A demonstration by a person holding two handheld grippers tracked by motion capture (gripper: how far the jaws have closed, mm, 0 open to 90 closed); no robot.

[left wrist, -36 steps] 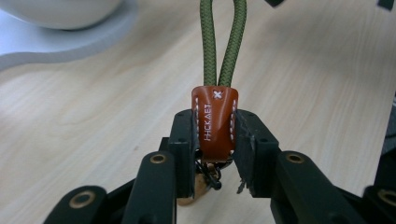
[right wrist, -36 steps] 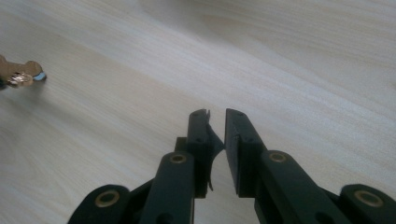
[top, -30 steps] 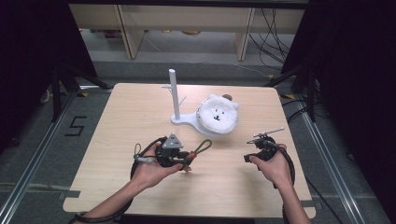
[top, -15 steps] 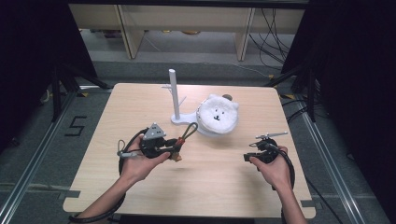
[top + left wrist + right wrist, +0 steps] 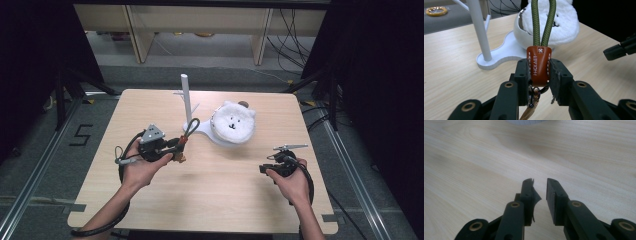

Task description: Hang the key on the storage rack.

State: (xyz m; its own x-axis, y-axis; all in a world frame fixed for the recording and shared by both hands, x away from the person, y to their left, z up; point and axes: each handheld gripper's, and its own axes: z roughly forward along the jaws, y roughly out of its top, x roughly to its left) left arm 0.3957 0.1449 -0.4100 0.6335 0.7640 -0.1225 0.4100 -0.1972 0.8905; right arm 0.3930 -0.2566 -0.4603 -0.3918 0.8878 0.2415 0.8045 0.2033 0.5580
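The keychain [image 5: 539, 63] is showing a brown leather tab with white stitching and stamped letters, and a loop of olive-green braided cord [image 5: 543, 22] is rising out of the top of that tab. Below the tab, small metal rings and a pale charm are hanging down between the jaws. In the high view the keychain [image 5: 186, 134] is sitting above the table [image 5: 225, 200], left of centre, with its cord loop pointing toward one o'clock and ending just beside the foot of the white stand [image 5: 186, 100].

The left gripper [image 5: 539, 72] is pinching the leather tab, one jaw pressing on each side of it. The left hand [image 5: 142, 167] is cupping the gripper from below, with the forearm coming in from seven o'clock and the gripper's nose aiming toward two o'clock, at the stand and the white plush bear [image 5: 232, 122] lying on the stand's base.

The right gripper [image 5: 540, 192] is standing slightly spread, with nothing between its jaws, and it has just been opening a little. It is looking low across the bare wood. In the high view the right hand [image 5: 290, 180] is holding it near the table's four o'clock side, well apart from the keychain, with the forearm entering from five o'clock.
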